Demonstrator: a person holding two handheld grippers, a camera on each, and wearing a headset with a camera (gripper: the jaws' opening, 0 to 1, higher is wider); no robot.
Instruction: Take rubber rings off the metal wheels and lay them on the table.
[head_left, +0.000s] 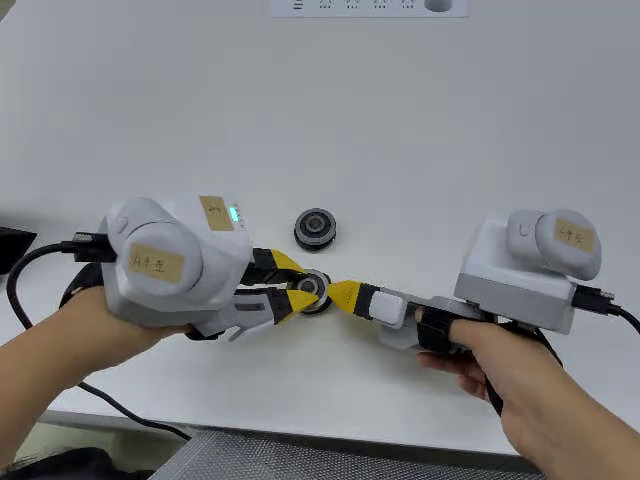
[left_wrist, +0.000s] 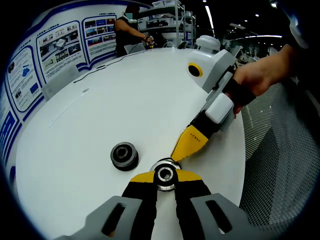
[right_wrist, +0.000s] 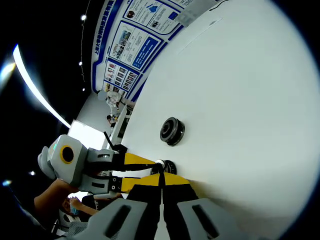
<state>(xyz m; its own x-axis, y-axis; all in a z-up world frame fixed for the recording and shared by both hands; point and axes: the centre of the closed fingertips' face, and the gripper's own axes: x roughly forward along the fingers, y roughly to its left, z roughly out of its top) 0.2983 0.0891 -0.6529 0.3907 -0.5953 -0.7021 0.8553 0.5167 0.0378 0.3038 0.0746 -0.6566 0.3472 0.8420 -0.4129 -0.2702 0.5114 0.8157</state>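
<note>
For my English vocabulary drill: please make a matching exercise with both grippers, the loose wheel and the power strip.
1. left gripper
2. right gripper
3. loose black metal wheel
4. white power strip

a. at the white table's far edge
b. jaws clamped on the held wheel
c. lying free on the table
d. jaws together, tips touching that wheel

Pairs: 1-b; 2-d; 3-c; 4-a
</note>
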